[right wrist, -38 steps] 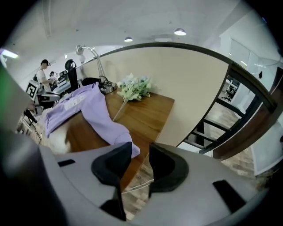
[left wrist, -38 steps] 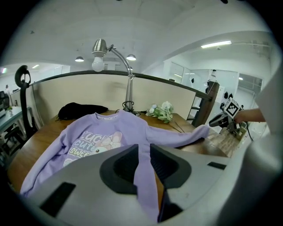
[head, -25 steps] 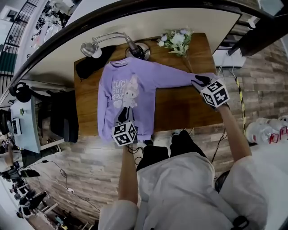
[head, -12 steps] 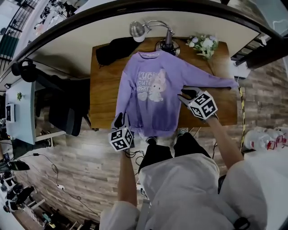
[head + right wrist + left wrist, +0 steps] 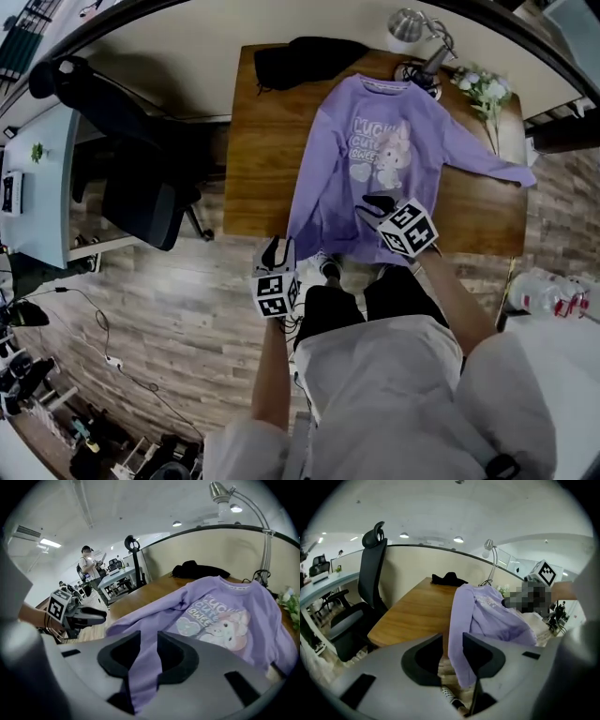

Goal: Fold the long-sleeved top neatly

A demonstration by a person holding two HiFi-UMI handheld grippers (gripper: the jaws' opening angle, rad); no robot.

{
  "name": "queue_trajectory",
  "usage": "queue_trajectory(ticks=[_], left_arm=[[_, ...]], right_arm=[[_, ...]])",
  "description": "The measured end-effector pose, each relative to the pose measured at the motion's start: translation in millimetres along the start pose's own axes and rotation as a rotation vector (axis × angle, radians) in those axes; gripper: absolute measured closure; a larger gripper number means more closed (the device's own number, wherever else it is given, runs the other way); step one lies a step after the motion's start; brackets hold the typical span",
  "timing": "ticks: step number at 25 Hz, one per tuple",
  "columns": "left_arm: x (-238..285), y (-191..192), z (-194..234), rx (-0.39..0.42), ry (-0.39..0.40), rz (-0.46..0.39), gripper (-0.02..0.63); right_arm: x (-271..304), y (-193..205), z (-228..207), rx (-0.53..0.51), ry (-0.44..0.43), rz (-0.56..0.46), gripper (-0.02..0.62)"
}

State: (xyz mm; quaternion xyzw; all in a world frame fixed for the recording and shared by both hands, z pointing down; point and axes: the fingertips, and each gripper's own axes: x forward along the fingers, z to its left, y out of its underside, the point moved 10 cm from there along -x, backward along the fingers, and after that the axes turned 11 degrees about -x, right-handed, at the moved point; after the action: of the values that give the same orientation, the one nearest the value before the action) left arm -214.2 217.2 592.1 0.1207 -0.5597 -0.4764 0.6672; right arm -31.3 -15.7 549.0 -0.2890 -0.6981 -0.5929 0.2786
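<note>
The purple long-sleeved top point(image 5: 375, 150) lies face up on the wooden table point(image 5: 262, 141), its hem hanging over the front edge and its right sleeve point(image 5: 497, 169) stretched out flat. My left gripper point(image 5: 278, 251) hangs in front of the table edge, just left of the hem. Its jaws are opening and nothing is pressed between them point(image 5: 452, 644); the top point(image 5: 487, 616) hangs beyond them. My right gripper point(image 5: 373, 204) is over the top's lower right part. It is shut on a strip of the purple cloth point(image 5: 140, 667) that runs down between its jaws point(image 5: 148, 644).
A black cloth point(image 5: 305, 61), a desk lamp point(image 5: 412, 23) and a bunch of flowers point(image 5: 483, 89) sit along the table's far edge. A black office chair point(image 5: 141, 187) stands left of the table. Water bottles point(image 5: 553, 286) lie at the right.
My left gripper has left the hem and moved left, off the table's front edge, with its jaws parted. My right gripper has come from the right sleeve's end to the top's lower body.
</note>
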Motion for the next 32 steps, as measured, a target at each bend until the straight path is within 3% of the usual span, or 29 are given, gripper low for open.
queue_trajectory(ticks=[5,11,15,17,18,32], left_arm=[[-9,42,19,-0.041,0.073,0.051,0.412],[7,72,10,-0.050,0.132,0.153,0.387],[14,78,4,-0.035,0.070,0.186,0.408],[12,77,5,-0.027,0.030,0.168,0.541],[9,76,6,-0.026,0.017,0.158,0.550],[-43,1,1,0.217,-0.117,0.033,0.561]], right_arm=[[27,-10,30,0.023,-0.024,-0.007,0.477],[38,-10,47,0.004,-0.049,0.020,0.477],[33,-14,51,-0.013,-0.051,0.012,0.477],[31,-13,54,-0.016,-0.054,0.007,0.477],[29,-11,56,-0.016,-0.055,0.006,0.477],[-11,-2,64,0.059,-0.044,-0.121,0.486]])
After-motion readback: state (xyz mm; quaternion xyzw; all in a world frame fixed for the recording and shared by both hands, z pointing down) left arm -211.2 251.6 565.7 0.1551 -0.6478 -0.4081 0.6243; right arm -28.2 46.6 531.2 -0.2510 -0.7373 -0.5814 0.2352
